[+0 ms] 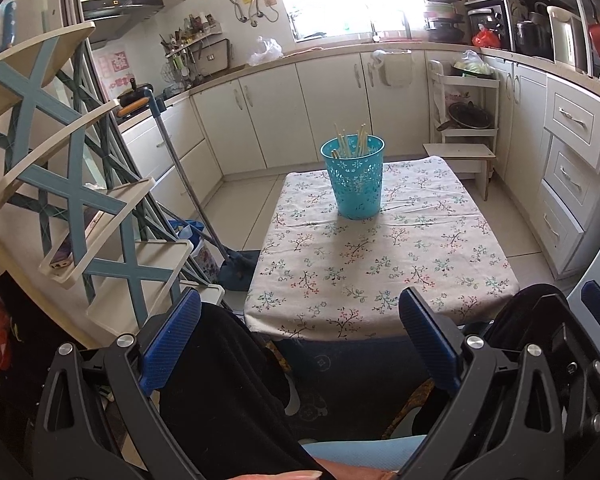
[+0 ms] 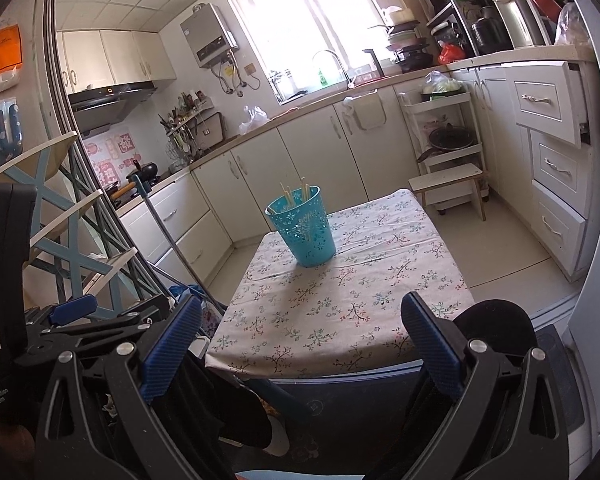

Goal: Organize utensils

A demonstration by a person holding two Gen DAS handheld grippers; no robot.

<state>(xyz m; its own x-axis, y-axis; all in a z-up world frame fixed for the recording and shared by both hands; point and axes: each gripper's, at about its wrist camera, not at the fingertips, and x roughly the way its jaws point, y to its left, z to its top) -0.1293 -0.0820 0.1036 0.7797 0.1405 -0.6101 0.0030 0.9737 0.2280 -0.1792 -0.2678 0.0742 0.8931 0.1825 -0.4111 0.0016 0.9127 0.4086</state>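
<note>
Currently I have both grippers low at the near edge of the table [image 1: 380, 264], well short of the work. The left gripper [image 1: 300, 344] stands with its jaws wide apart, nothing between them; the right gripper [image 2: 302, 346] likewise, wide and empty. A turquoise perforated basket [image 1: 355, 182] stands upright toward the far end of the floral tablecloth [image 2: 340, 304], with wooden chopsticks [image 1: 360, 140] leaning inside it. The tablecloth's near half is bare.
</note>
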